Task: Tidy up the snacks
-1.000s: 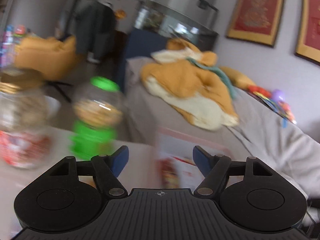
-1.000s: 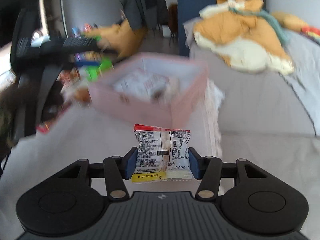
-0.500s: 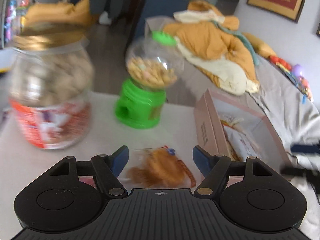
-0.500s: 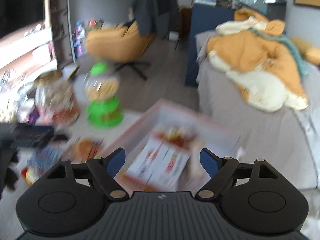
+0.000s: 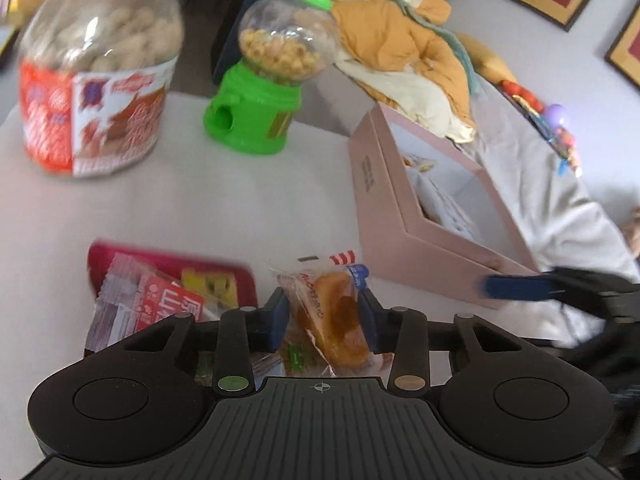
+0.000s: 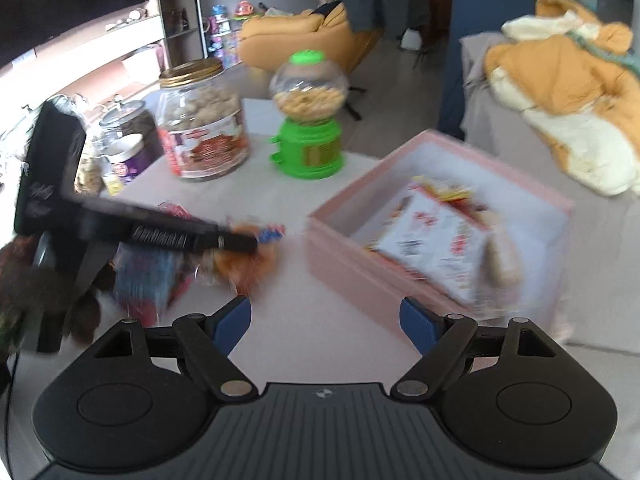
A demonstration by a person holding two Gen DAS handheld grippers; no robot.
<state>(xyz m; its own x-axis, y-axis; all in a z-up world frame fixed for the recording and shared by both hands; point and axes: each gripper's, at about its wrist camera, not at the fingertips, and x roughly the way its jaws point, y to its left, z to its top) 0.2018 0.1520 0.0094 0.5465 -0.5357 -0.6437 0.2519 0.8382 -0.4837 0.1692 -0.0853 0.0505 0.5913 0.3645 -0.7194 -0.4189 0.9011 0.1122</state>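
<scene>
A clear-wrapped cake packet [image 5: 332,312] lies on the white table [image 5: 224,208], with my left gripper [image 5: 323,316] closing around it and both blue pads against the wrapper. The right wrist view shows the same packet [image 6: 248,260], blurred, under the left gripper [image 6: 240,242]. To its right stands an open pink box [image 5: 420,248] holding a white snack packet [image 6: 432,248] and others. My right gripper [image 6: 326,320] is open with nothing between its fingers, low over the table near the box's [image 6: 360,276] front corner. One of its blue fingers [image 5: 516,286] shows by the box.
A big peanut jar [image 5: 96,68] and a green candy dispenser [image 5: 272,80] stand at the table's back. Red snack packets [image 5: 160,296] lie left of the cake. More jars [image 6: 128,140] crowd the far left. A grey sofa [image 5: 560,184] with an orange blanket lies beyond the box.
My left gripper dropped toward the table and closed around the cake packet. My right gripper let go of its white packet, opened wide, and now faces the box and table.
</scene>
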